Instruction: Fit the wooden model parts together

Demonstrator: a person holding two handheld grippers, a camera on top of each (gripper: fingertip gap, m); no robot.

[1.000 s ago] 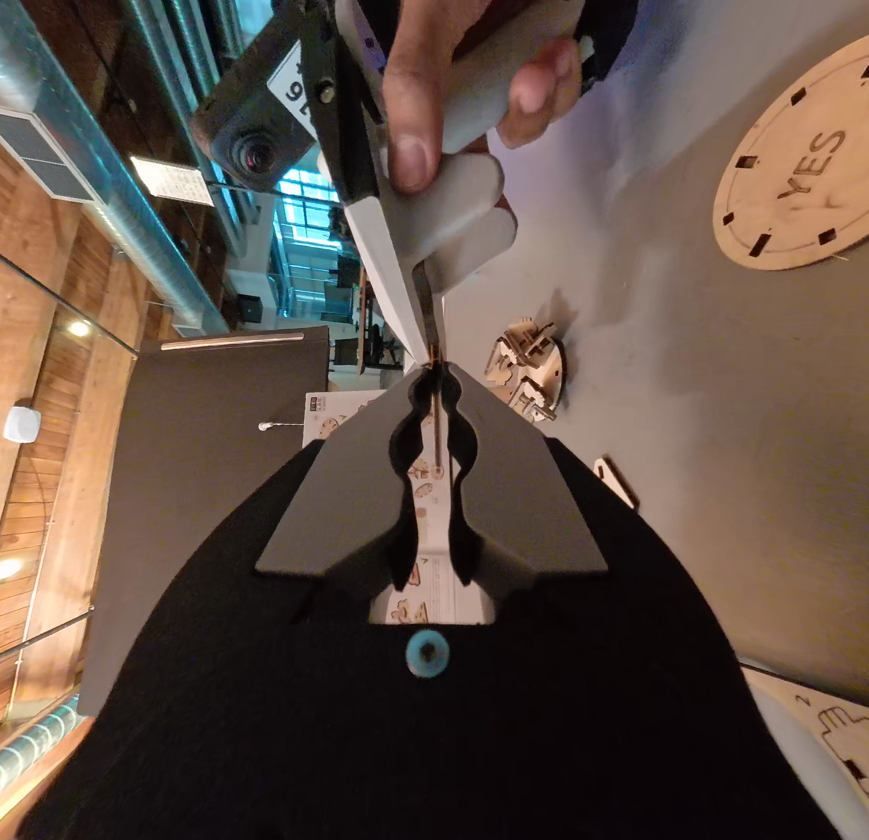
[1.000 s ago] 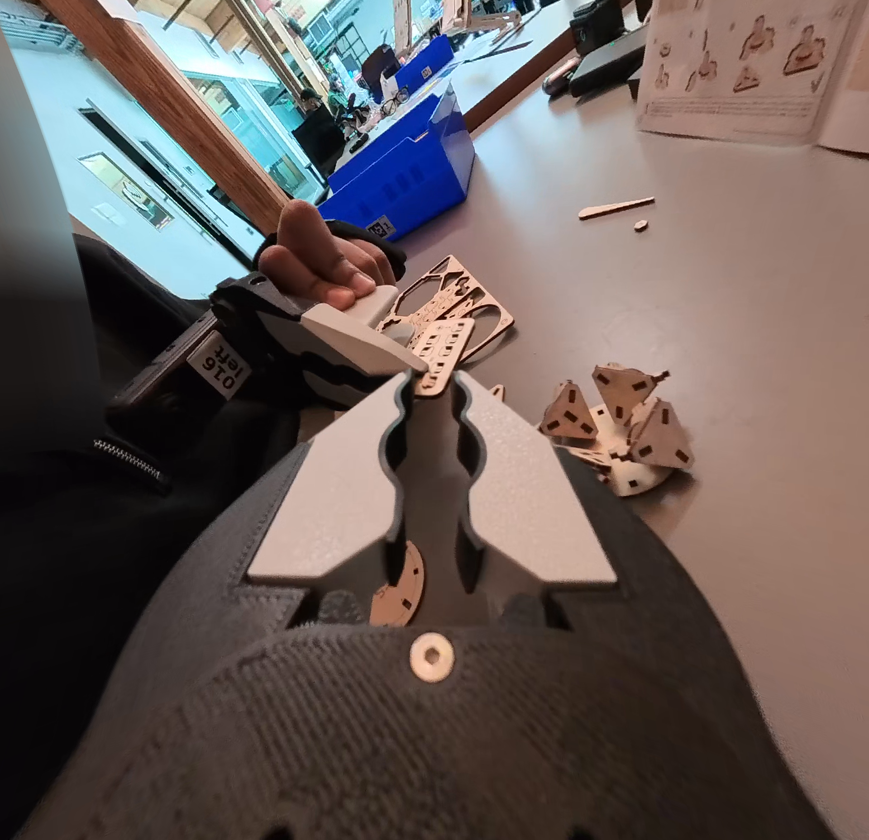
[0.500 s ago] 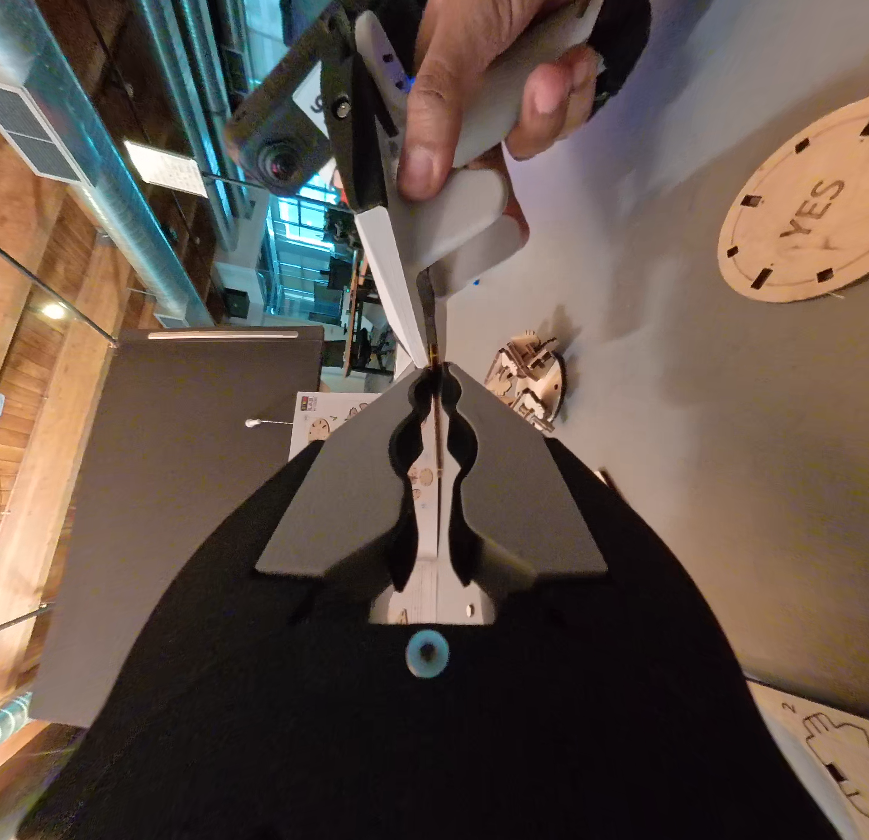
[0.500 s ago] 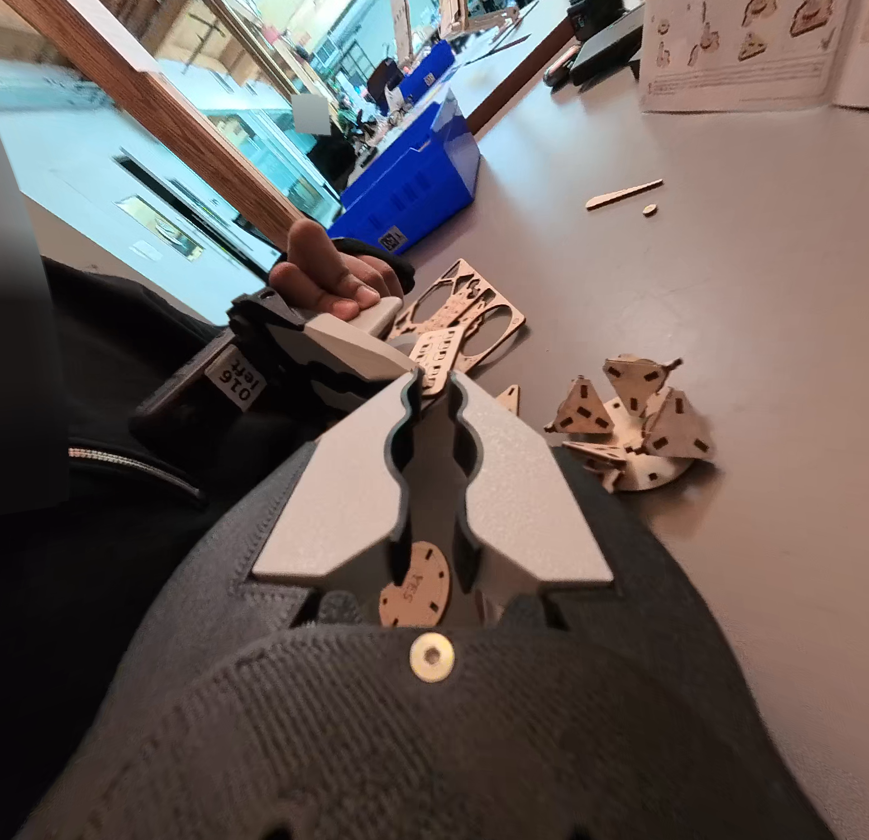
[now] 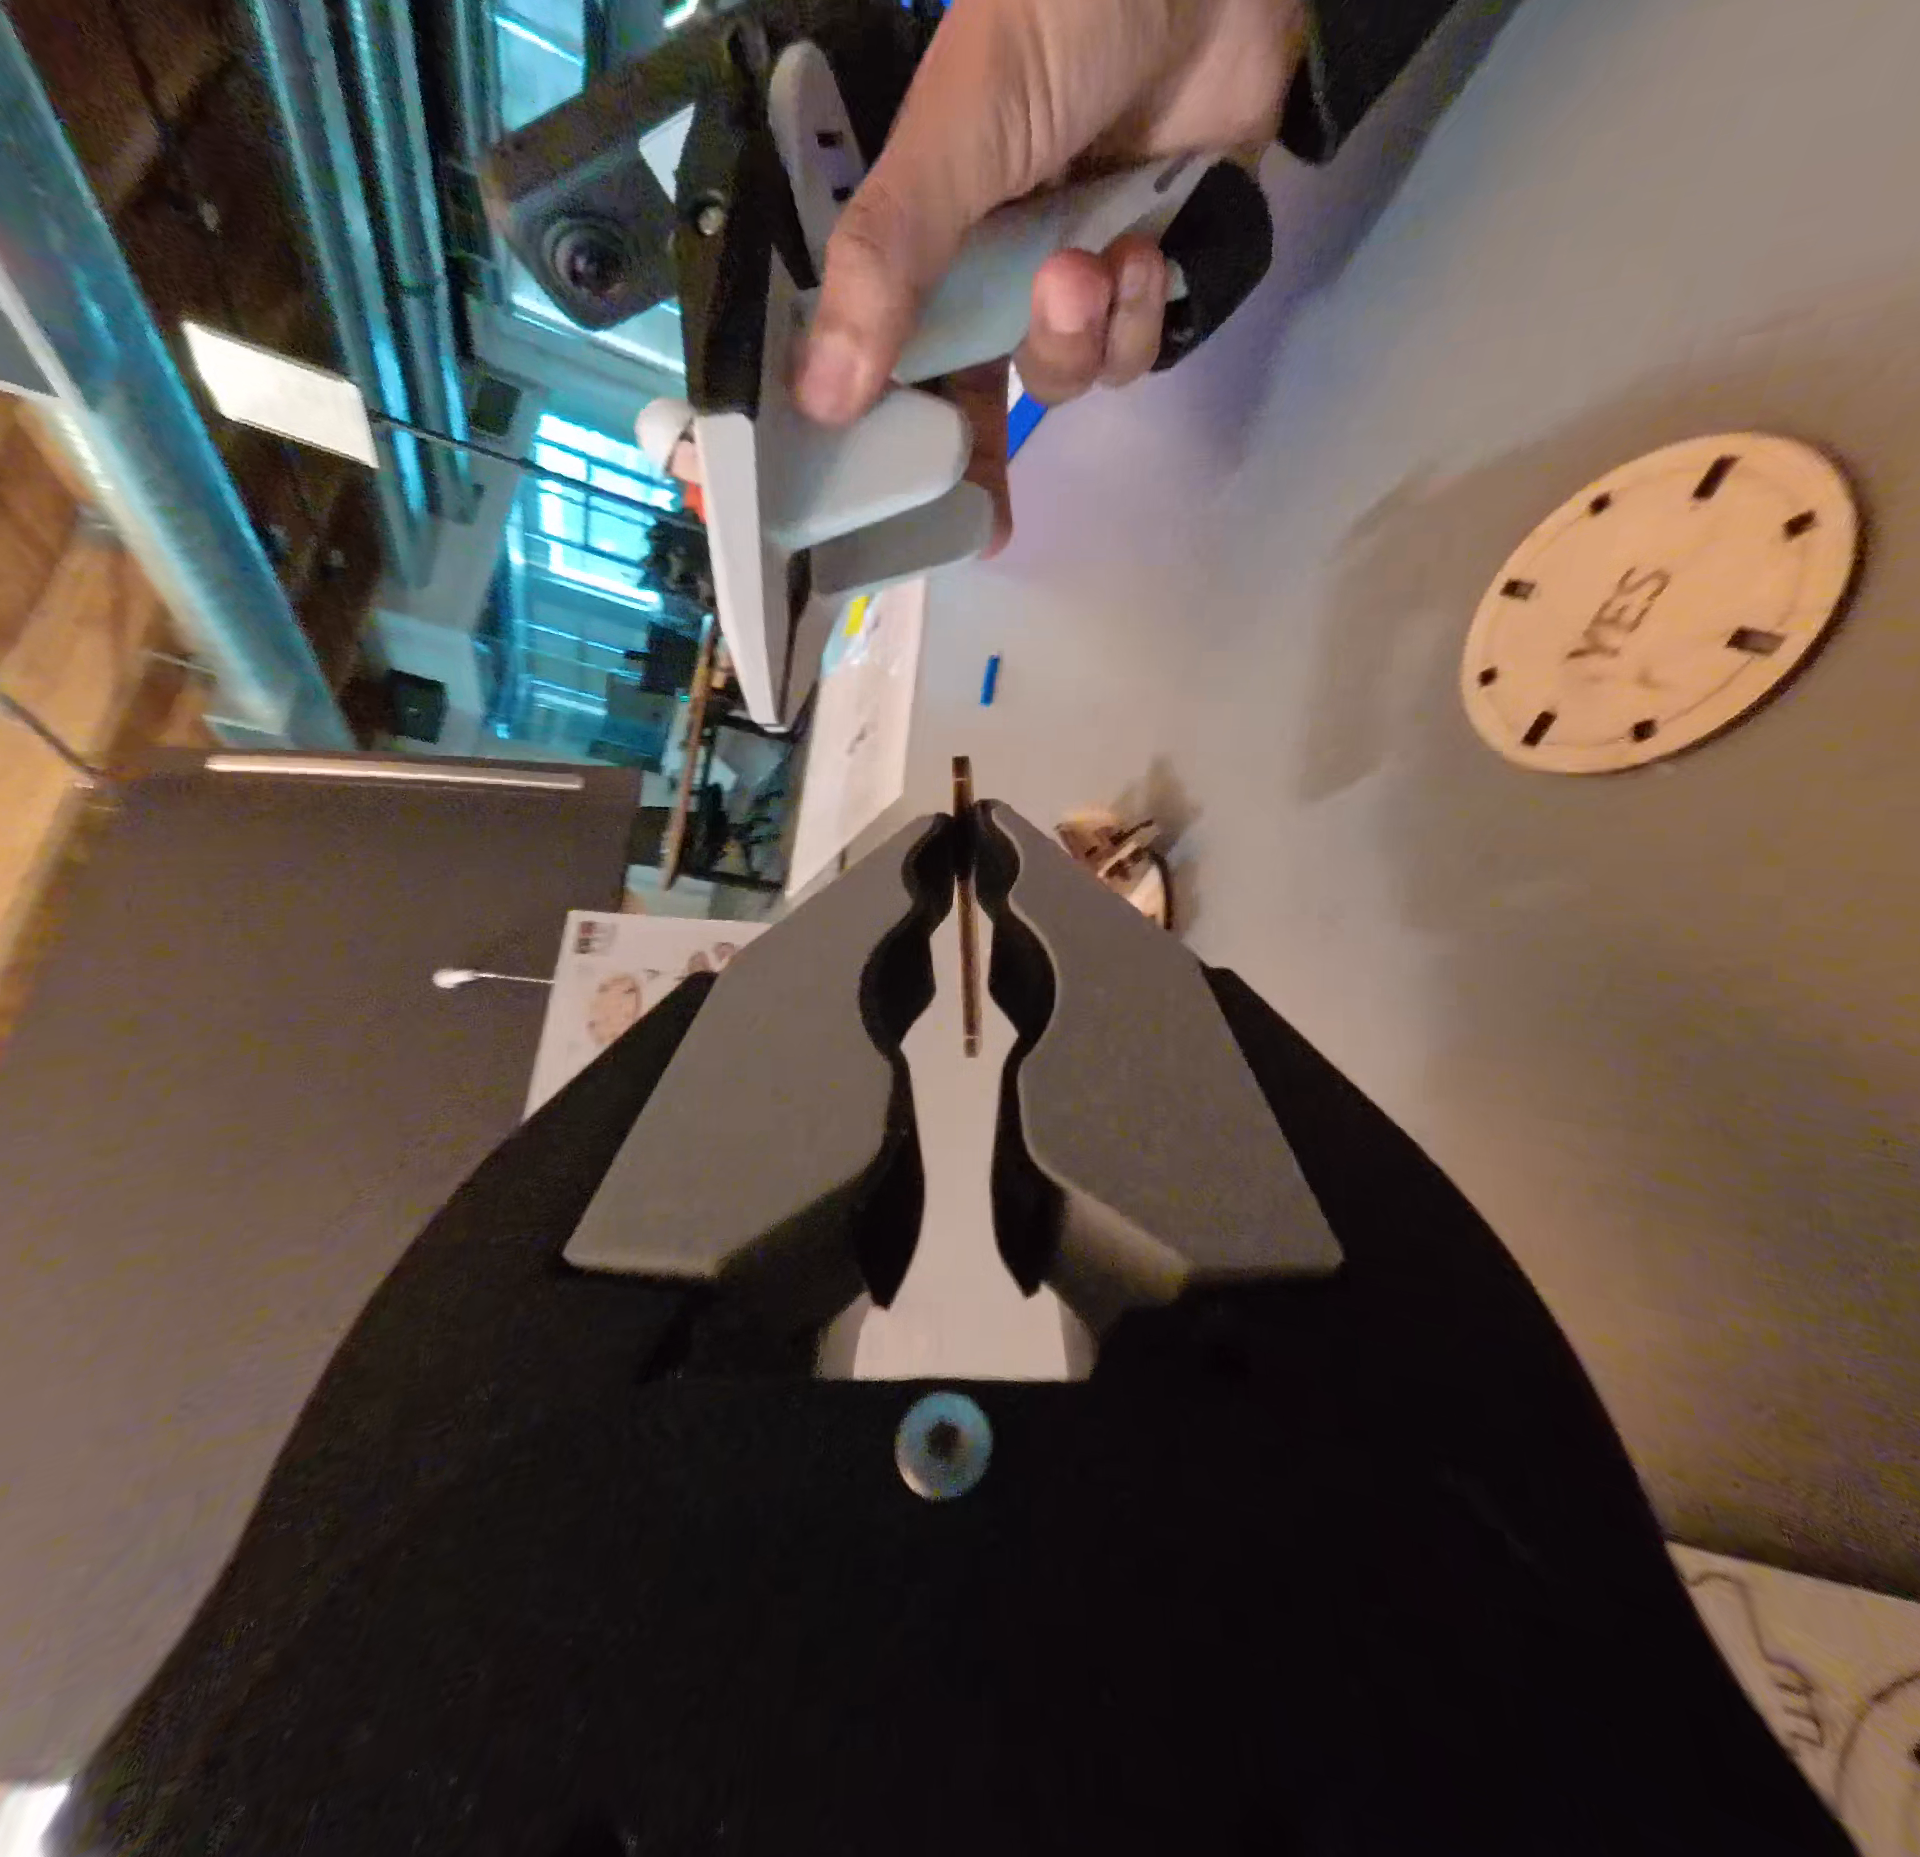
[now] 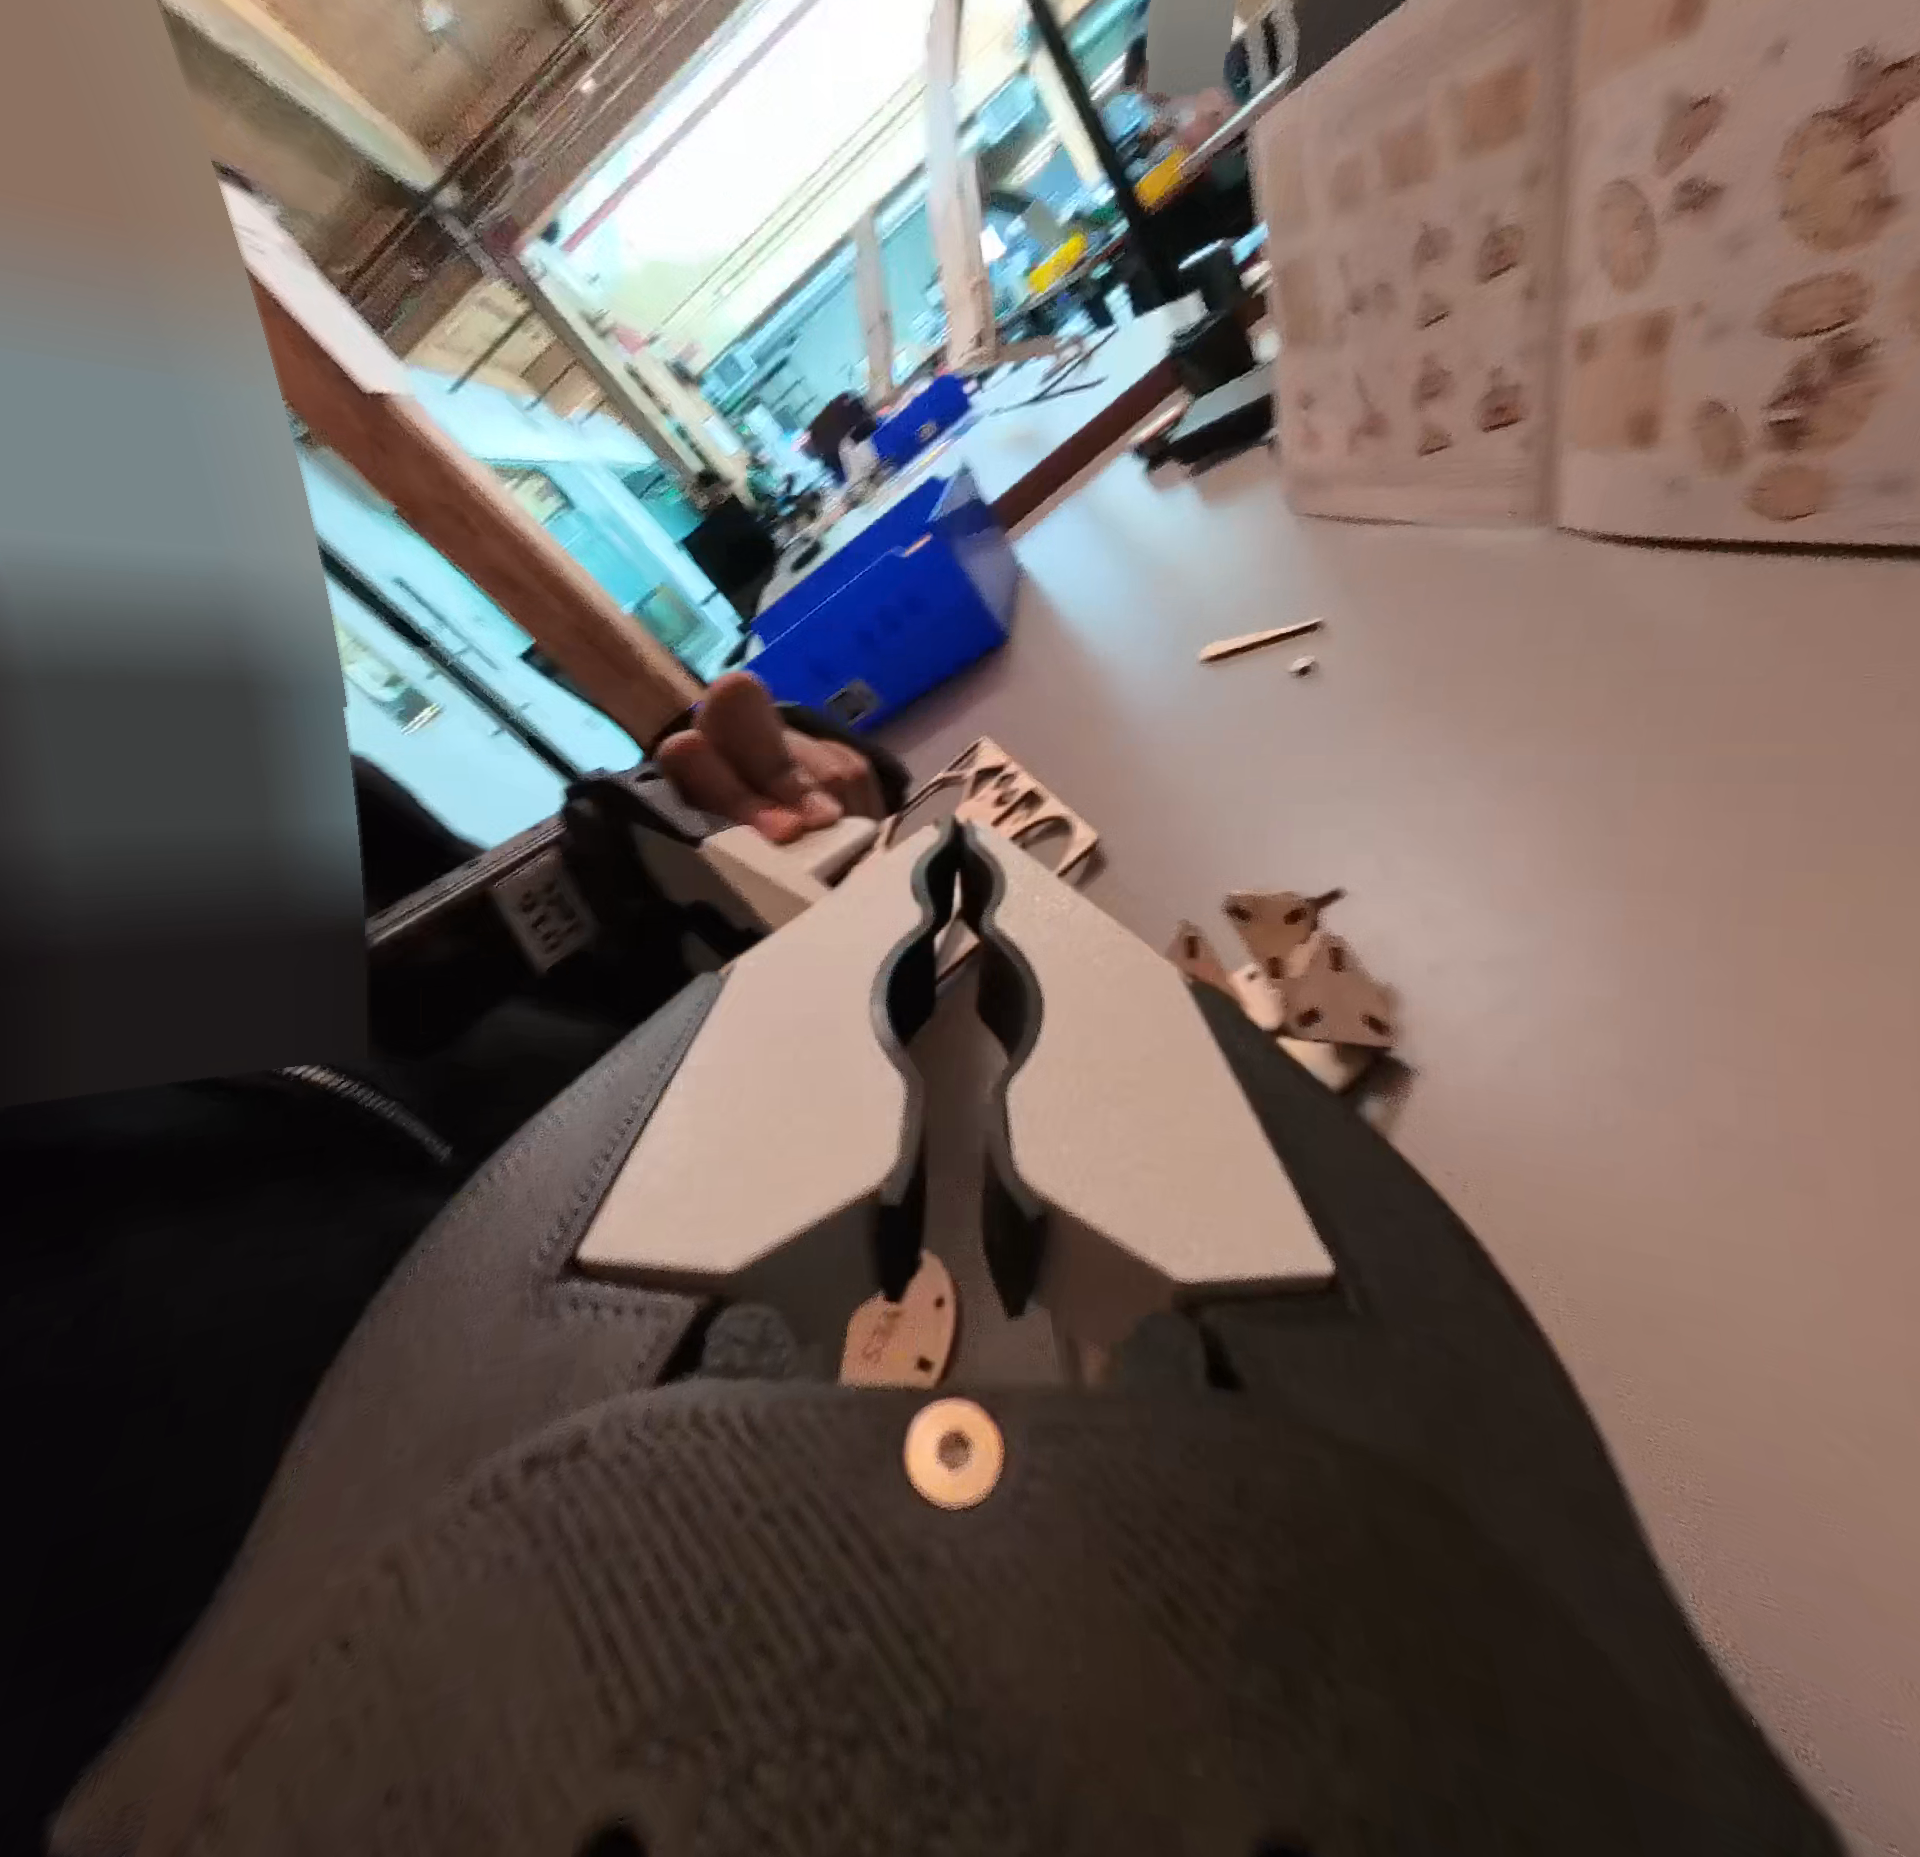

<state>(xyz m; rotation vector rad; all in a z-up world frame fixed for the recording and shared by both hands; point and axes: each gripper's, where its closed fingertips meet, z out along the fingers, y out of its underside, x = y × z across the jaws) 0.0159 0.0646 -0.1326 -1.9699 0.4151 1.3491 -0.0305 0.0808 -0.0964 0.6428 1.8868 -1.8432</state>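
My left gripper [image 5: 961, 820] is shut on a thin flat wooden piece [image 5: 966, 934], seen edge-on, whose end sticks out a little past the fingertips. My right gripper [image 6: 961, 867] is shut. In the left wrist view it [image 5: 769, 706] hangs in a hand above and left of the wooden piece, apart from it. The left gripper [image 6: 769, 867] shows in the right wrist view just left of my right fingertips, held by a hand [image 6: 769, 768]. A small assembly of triangular wooden parts [image 6: 1299, 976] lies on the grey table [image 6: 1558, 872] to the right.
A round slotted wooden disc [image 5: 1657, 602] lies on the table. A cut-out wooden sheet [image 6: 1023, 831], a blue bin [image 6: 883, 602], a wooden stick [image 6: 1257, 640] and instruction sheets [image 6: 1590, 249] lie farther off. Left tips to right tips: about 6 cm.
My right gripper was slightly open with its tips at the wooden piece; it has pulled away from the piece and its jaws have shut. My left gripper has kept hold of the piece.
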